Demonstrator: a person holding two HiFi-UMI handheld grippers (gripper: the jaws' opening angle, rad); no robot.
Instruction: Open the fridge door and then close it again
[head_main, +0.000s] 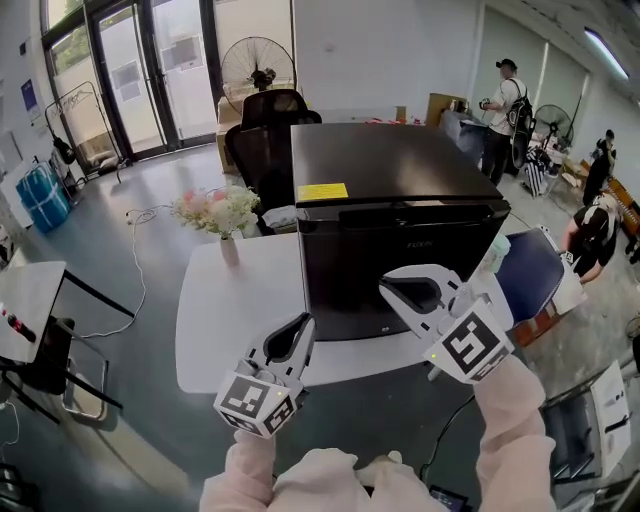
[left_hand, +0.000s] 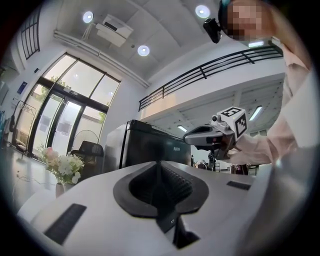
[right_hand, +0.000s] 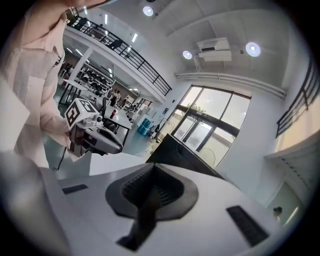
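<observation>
- Fridge (head_main: 400, 185): a black compact box on the white tabletop (head_main: 235, 310), toward its right side and set back a little from the near edge.
- The door (head_main: 400, 275) is flat against the body, so it is closed.
- Left gripper (head_main: 297, 335): jaws together, nothing between them. It hovers over the near edge, left of the door, touching nothing.
- Right gripper (head_main: 398, 290): jaws also pressed together and empty. It is held in front of the door's lower half. I cannot tell whether it touches the door; it looks just clear.
- Vase of flowers (head_main: 222, 215): at the far edge, just beside the fridge's left side. Office chair (head_main: 270, 125) behind it.
- Step in hand, as I judge it: the approach to opening. Neither gripper has a hold yet.
- Doing it well:
  - Go for the recessed strip (head_main: 420, 213) along the door's top edge.
  - Either part the jaws to pinch its lip or hook the closed tip behind it.
  - Take it at the end away from the hinge. The hinge side cannot be read here, so test gently.
  - Pull in an arc, not straight back.
  - The spare gripper could brace the fridge top so the box does not slide.
  - Keep the left gripper clear of the vase.
- Pointing: the door faces the tabletop's near edge, toward the person.
- Yellow label (head_main: 322, 192): at the top's near-left corner.
- Long axis: the fridge looks roughly cubic, so none is clear. The grip strip runs level, left to right, parallel to the near edge.
</observation>
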